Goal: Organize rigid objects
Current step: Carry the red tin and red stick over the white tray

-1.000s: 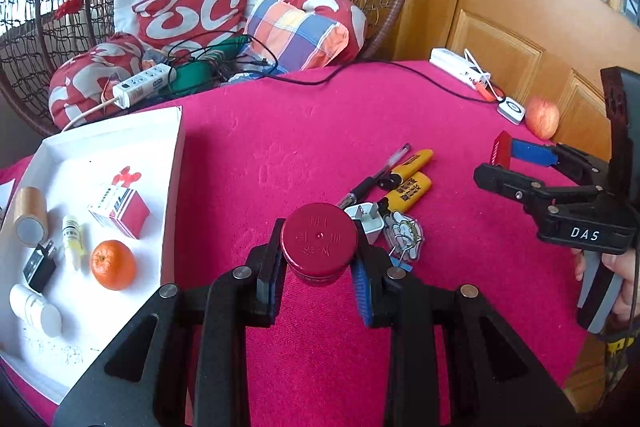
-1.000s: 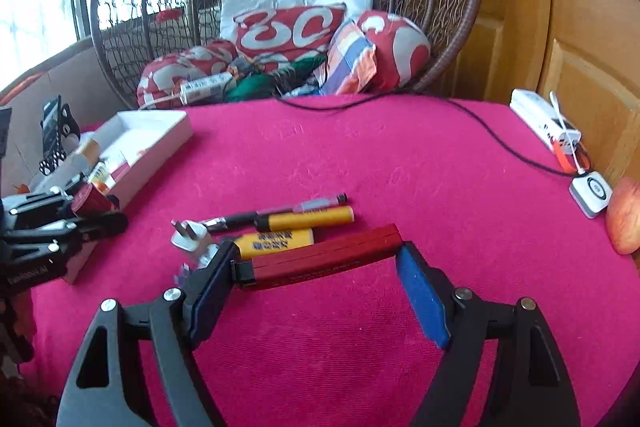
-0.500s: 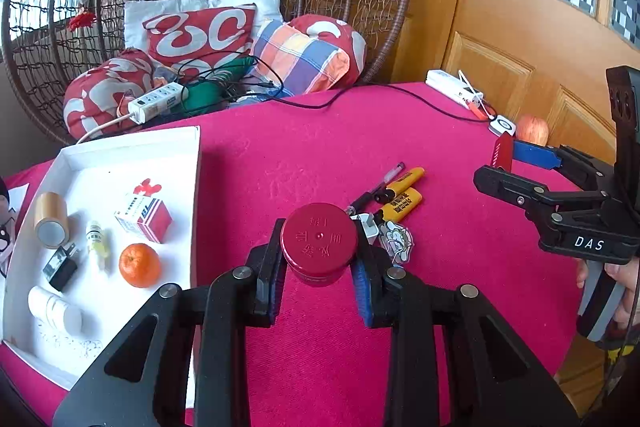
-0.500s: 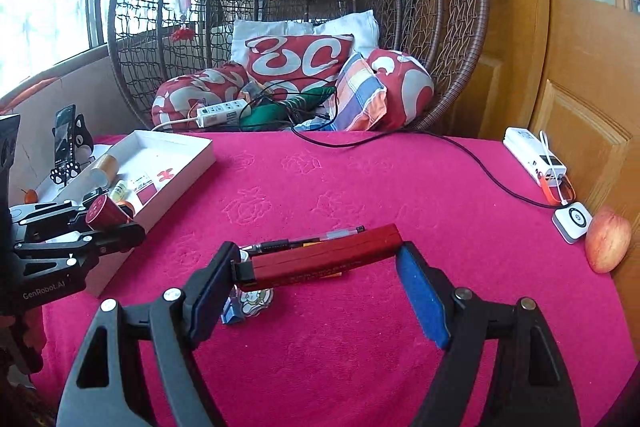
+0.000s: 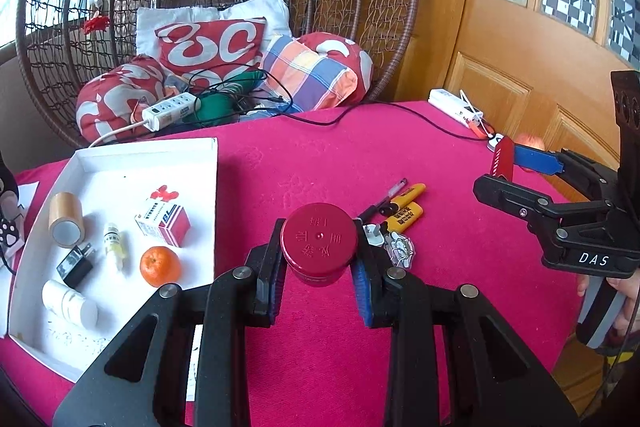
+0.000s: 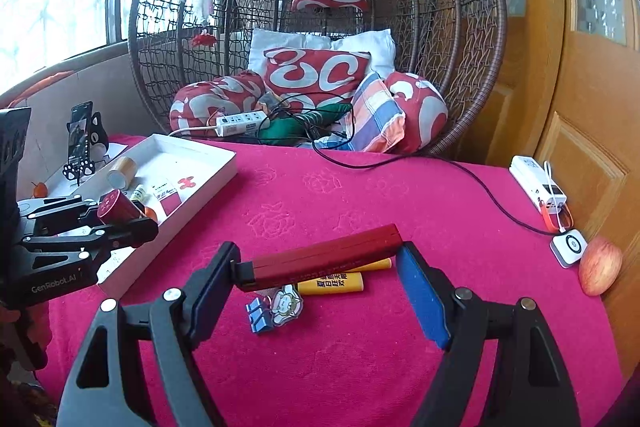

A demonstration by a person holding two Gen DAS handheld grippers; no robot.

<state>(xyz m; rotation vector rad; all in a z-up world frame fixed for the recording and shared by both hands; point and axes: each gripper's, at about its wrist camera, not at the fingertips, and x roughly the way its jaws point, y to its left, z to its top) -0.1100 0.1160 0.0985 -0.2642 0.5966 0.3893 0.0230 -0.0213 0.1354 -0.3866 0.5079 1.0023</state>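
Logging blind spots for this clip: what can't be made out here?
- Round red jar: the left gripper hides its sides in the left wrist view; lid characters are unreadable.
- Long red box: in the left wrist view, only its end shows in the right gripper.
- Black pen: hidden behind that box in the right wrist view.

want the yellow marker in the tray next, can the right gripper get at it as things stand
Probably not yet. The right gripper is already shut on the red case, so its jaws are full. The yellow marker itself lies open on the cloth just below, keychain beside it; the case would need dropping in the white tray first.
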